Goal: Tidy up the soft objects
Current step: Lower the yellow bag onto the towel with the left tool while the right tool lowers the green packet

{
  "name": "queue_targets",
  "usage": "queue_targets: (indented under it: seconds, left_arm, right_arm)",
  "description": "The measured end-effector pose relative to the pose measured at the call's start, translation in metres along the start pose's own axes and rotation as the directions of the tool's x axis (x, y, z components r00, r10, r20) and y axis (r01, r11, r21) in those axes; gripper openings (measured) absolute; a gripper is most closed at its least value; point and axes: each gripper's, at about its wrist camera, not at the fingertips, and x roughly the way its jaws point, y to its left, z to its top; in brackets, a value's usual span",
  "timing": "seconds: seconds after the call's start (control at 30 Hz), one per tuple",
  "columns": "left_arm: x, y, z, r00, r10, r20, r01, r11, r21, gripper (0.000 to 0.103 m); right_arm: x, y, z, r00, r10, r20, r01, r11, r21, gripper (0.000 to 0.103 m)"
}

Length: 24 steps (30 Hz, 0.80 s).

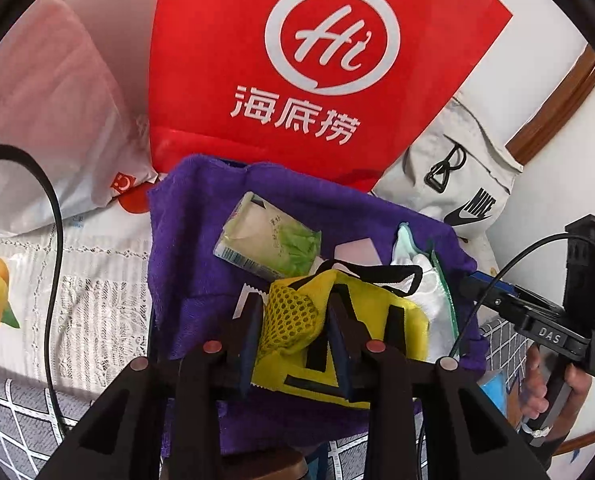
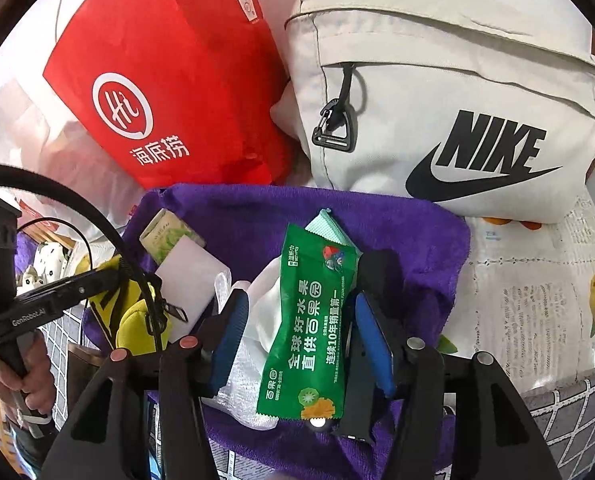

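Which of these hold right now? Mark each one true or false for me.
1. The yellow mesh pouch sits between the left tool's fingers. True.
2. The green wipes packet lies on top of the red bag. False: it lies on the purple towel, between the right tool's fingers.
3. The red bag is beyond the towel's far edge. True.
4. The Nike bag is black. False: it is beige with black lettering.

A white wall [image 1: 537, 48] fills the back from twelve to two o'clock, edged by brown wooden trim [image 1: 557, 108]. At nine o'clock the surface wears a lace cloth printed with yellow fruit [image 1: 37, 280] — below it, toward seven, grey fabric crossed by white lines [image 1: 13, 412]. Even daylight.
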Motion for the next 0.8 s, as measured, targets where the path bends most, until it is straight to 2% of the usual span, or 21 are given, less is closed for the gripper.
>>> queue_targets:
  seconds: [0.1, 0.17, 0.27, 0.63, 0.8]
  left_arm:
    - [0.006, -0.003, 0.0, 1.0, 0.015, -0.018, -0.015, 1.0, 0.007, 0.053]
    - [0.009, -0.005, 0.0, 0.999, 0.035, -0.023, -0.035, 0.999, 0.011, 0.055]
    - [0.008, -0.007, 0.0, 0.999, 0.044, -0.023, -0.044, 0.999, 0.015, 0.065]
    - [-0.009, -0.007, 0.004, 0.998, 0.055, 0.002, -0.055, 0.998, 0.015, 0.066]
    - [-0.021, -0.012, 0.003, 0.996, 0.087, -0.005, -0.087, 0.995, 0.04, 0.069]
  right_arm:
    - [-0.003, 0.001, -0.001, 1.0, -0.002, -0.001, 0.002, 1.0, -0.002, 0.056]
    - [-0.004, 0.003, -0.003, 1.0, -0.004, -0.001, 0.004, 1.0, -0.007, 0.056]
    - [-0.005, 0.005, -0.004, 1.0, -0.004, 0.0, 0.004, 1.0, -0.015, 0.056]
    - [-0.016, 0.015, -0.004, 1.0, -0.004, 0.02, 0.005, 0.999, -0.036, 0.056]
    - [-0.028, 0.021, -0.007, 0.999, -0.007, 0.032, 0.008, 0.999, -0.04, 0.056]
